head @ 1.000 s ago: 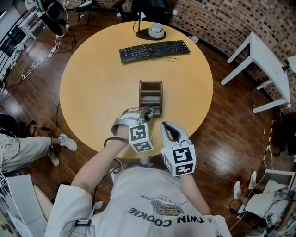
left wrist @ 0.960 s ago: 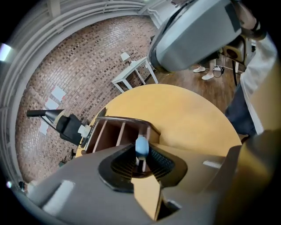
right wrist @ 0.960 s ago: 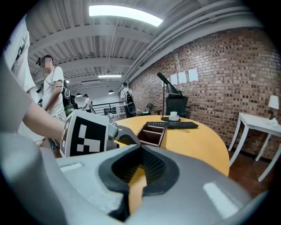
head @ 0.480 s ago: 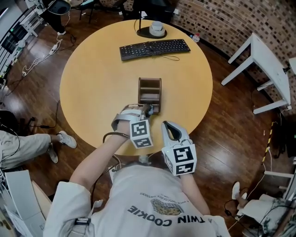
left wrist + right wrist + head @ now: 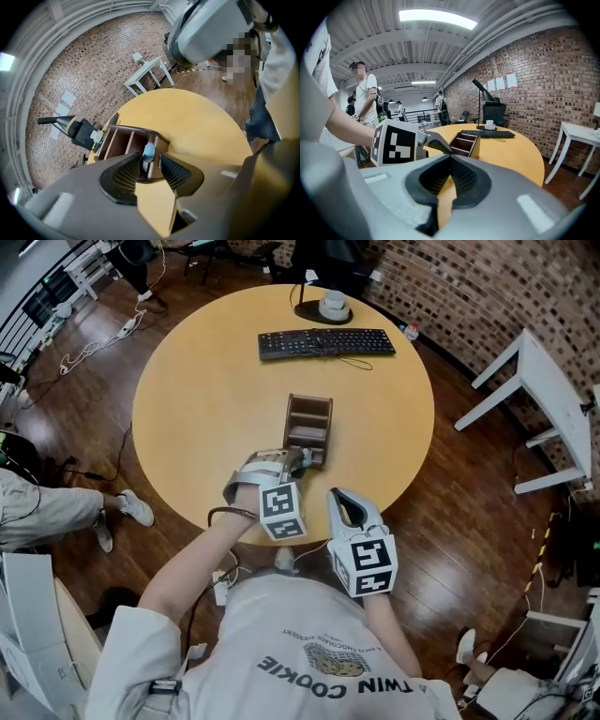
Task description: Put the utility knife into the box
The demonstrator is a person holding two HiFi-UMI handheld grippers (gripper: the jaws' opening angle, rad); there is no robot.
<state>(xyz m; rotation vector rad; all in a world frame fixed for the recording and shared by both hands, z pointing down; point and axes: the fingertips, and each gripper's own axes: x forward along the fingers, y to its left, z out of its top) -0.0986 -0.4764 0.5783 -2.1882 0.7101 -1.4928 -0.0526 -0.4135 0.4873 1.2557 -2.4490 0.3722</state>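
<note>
A brown wooden box (image 5: 307, 431) with several compartments stands mid-table. My left gripper (image 5: 298, 463) is at its near end. In the left gripper view the utility knife (image 5: 148, 152), grey with a light-blue end, stands upright in the near compartment of the box (image 5: 123, 142), between the left gripper's (image 5: 150, 169) pads. The jaws are opening and the pads stand off the knife. My right gripper (image 5: 340, 496) hovers at the table's near edge, right of the left one, shut and empty (image 5: 449, 160).
A black keyboard (image 5: 326, 342) and a white cup on a black base (image 5: 332, 306) lie at the round table's far side. A white side table (image 5: 536, 395) stands on the floor at right. People stand in the background in the right gripper view.
My left gripper has stayed at the box's near end with the knife there. The right gripper has not moved. The head view has shifted slightly.
</note>
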